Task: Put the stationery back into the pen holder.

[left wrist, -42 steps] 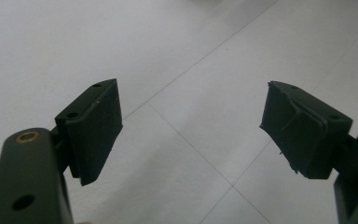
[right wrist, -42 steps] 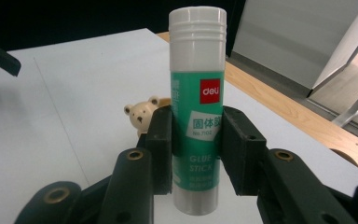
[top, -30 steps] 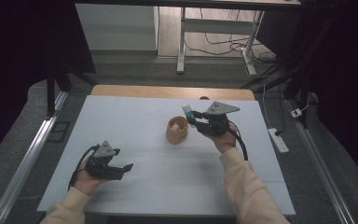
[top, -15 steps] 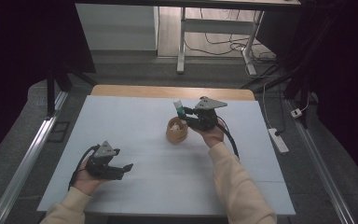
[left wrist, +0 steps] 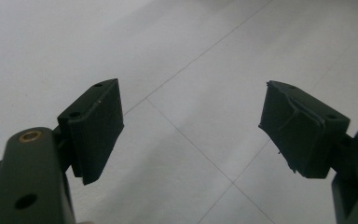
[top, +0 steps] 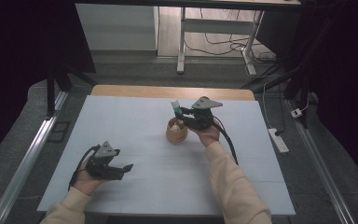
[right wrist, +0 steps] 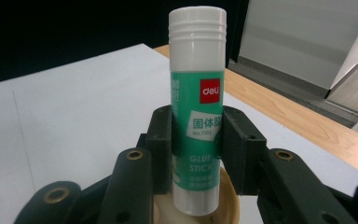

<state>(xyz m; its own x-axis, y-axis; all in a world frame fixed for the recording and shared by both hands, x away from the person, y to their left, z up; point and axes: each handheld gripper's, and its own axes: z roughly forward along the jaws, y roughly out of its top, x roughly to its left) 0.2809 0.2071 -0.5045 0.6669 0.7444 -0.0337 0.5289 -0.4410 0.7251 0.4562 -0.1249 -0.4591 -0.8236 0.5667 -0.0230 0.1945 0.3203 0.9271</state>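
Our right gripper [right wrist: 196, 156] clamps a green-and-white plastic glue stick [right wrist: 197, 107] upright over the small round wooden cup [top: 176, 131] just below; tilted, it could clip the rim, we judge, while our left gripper [left wrist: 191, 135] rests wide open on the white counter [top: 135, 116]

Glue stick [top: 175, 108] sits upright just above the wooden cup [top: 176, 131], mid-table [top: 135, 116], right gripper [top: 183, 113] beside it; left gripper [top: 121, 169] rests well apart at the near left.
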